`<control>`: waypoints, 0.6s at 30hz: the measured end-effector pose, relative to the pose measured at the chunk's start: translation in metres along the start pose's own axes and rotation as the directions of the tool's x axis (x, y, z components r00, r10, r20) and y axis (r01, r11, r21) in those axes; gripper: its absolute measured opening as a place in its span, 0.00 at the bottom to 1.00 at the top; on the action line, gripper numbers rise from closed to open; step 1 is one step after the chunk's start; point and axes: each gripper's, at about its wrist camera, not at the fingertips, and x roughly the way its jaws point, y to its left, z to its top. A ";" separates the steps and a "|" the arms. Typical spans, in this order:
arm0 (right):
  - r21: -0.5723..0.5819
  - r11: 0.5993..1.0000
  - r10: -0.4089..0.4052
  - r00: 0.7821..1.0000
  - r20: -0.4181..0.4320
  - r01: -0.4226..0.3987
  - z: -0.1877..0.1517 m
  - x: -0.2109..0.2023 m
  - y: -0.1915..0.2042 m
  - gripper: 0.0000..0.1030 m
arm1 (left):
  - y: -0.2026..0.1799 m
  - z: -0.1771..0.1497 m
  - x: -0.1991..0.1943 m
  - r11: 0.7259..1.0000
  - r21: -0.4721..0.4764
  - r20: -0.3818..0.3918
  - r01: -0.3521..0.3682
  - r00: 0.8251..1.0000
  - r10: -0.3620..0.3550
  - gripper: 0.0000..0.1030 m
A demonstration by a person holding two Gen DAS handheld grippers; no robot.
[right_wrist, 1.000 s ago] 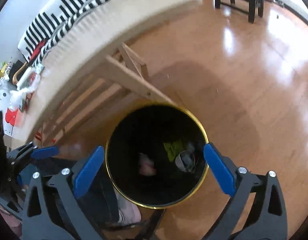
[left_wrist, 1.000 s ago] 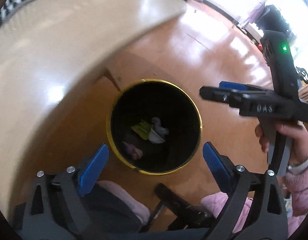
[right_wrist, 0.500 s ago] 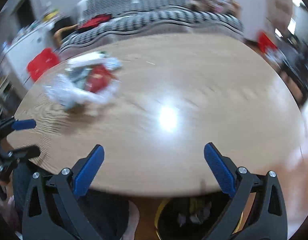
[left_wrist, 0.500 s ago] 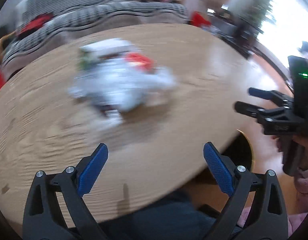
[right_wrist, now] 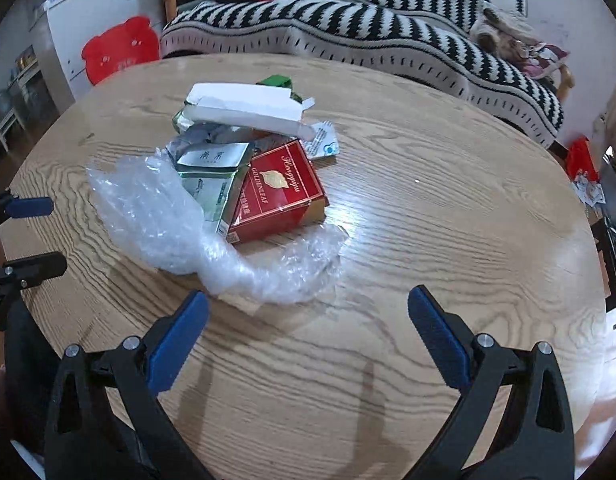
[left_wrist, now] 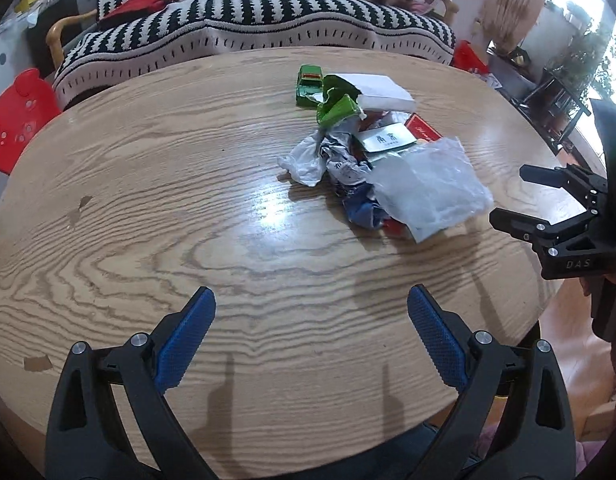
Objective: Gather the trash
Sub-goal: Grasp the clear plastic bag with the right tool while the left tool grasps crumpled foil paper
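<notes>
Left gripper (left_wrist: 309,332): fingers spread wide, holding nothing, hovering over bare wood at the table's near edge; touches nothing.
Right gripper (right_wrist: 308,334): fingers wide apart, empty; the left blue pad (right_wrist: 176,340) is just beside the near end of the bubble wrap (right_wrist: 168,220), contact unclear.
Table (right_wrist: 447,208): round, pale wood grain.
Trash pile (left_wrist: 383,160): on the table's far middle, ahead and to the right of the left gripper, ahead and to the left of the right gripper.
Red pack (right_wrist: 280,196): lies flat, long axis running away from the right camera, tilted slightly right; bubble wrap touches its near end.
Silver pack (right_wrist: 212,184): beside the red pack on its left, leaning on it.
White box (right_wrist: 248,110): torn, at the pile's far side, long axis left to right.
Green wrapper (left_wrist: 333,110): crumpled, against the white box.
Sofa (left_wrist: 268,20): striped black and white, behind the table.
</notes>
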 end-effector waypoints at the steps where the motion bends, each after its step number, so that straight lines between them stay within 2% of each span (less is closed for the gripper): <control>1: -0.017 1.000 0.008 1.000 -0.007 -0.009 0.003 0.003 0.001 0.94 | 0.002 0.002 0.004 1.000 0.001 -0.005 -0.001 1.000 0.001 0.92; 6: -0.102 0.995 0.019 0.999 -0.031 -0.022 0.008 0.012 0.007 0.94 | 0.009 0.010 0.020 1.000 -0.030 -0.045 0.007 0.999 -0.008 0.92; 13: -0.139 0.987 0.080 0.997 -0.015 -0.081 0.021 0.014 0.009 0.93 | 0.004 0.031 0.044 0.998 -0.055 -0.086 0.041 0.995 -0.046 0.92; 16: -0.171 0.978 0.115 0.993 -0.016 -0.116 0.026 0.015 0.016 0.84 | 0.001 0.037 0.050 0.996 -0.067 -0.088 0.052 0.994 -0.058 0.92; 18: -0.199 0.970 0.138 0.990 -0.024 -0.140 0.029 0.016 0.023 0.73 | -0.001 0.041 0.054 0.995 -0.076 -0.094 0.062 0.993 -0.069 0.92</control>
